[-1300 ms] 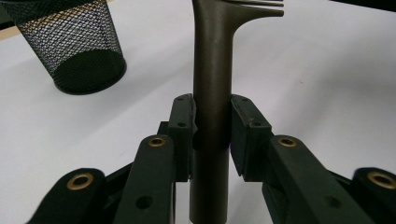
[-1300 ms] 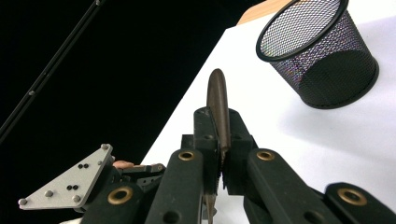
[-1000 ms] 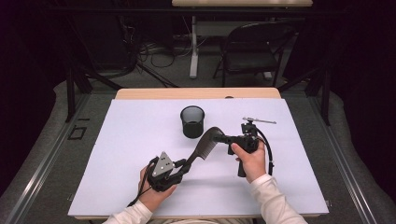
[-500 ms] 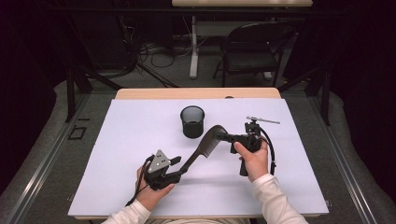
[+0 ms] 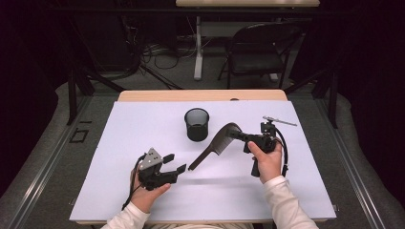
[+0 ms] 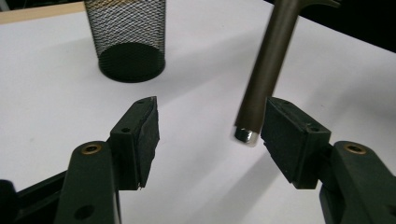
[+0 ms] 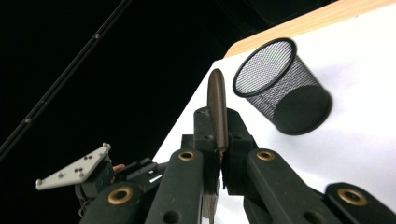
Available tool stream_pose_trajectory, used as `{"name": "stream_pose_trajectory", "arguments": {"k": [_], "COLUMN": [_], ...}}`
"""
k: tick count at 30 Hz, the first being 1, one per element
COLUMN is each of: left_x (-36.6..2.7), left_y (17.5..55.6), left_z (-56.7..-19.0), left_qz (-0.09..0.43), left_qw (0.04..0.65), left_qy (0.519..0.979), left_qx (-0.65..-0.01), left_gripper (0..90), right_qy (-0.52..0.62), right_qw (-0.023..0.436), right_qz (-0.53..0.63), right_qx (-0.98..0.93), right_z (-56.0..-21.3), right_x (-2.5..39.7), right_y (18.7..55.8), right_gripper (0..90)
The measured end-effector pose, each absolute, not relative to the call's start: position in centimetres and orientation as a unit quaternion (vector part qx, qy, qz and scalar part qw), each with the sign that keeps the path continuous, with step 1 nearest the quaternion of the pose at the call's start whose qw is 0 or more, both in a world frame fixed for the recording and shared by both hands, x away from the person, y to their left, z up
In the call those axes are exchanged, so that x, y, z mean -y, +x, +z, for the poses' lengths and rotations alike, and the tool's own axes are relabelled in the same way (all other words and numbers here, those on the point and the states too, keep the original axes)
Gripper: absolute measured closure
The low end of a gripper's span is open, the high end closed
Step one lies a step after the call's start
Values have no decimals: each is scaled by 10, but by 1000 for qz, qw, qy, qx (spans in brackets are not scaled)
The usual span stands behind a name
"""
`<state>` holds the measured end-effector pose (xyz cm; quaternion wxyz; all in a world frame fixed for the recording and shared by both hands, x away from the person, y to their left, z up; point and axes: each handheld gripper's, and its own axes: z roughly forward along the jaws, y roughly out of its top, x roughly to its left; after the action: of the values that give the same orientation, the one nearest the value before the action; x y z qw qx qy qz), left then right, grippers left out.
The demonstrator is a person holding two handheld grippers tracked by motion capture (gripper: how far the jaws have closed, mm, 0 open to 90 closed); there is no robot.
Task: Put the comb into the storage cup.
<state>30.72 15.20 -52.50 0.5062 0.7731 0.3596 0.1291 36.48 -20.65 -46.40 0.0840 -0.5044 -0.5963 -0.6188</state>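
Observation:
A long dark shoehorn hangs slanted above the white table. My right gripper is shut on its broad curved end, edge-on between the jaws. The round handle tip points down toward my left gripper. That gripper is open, and the tip hovers just in front of its right pad without being clamped. A black mesh cup stands upright behind the shoehorn, also seen in the left gripper view and the right gripper view.
The table's wooden far edge lies just behind the cup. A black chair and a desk leg stand on the floor beyond. White surface stretches to the left and in front of both hands.
The left gripper, earlier closed around the handle end, now stands open with the tip free. The right gripper has shifted slightly right, still holding the shoehorn.

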Motion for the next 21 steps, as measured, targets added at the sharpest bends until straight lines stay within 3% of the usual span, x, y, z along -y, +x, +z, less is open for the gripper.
{"name": "stream_pose_trajectory", "arguments": {"k": [10,13,21], "left_x": [-171,-173,-185], "left_y": [316,317,322], "left_z": [-522,-522,-521], "left_qz": [197,196,198], "left_qw": [492,489,482], "left_qy": [763,761,749], "left_qx": [-370,-378,-409], "left_gripper": [369,361,227], "right_qy": [-505,-505,-496], "right_qw": [66,65,51], "right_qz": [-622,-622,-627], "right_qx": [595,595,599], "right_z": [-460,-460,-453], "right_x": [214,214,216], "right_y": [360,360,357], "right_gripper": [873,873,873]}}
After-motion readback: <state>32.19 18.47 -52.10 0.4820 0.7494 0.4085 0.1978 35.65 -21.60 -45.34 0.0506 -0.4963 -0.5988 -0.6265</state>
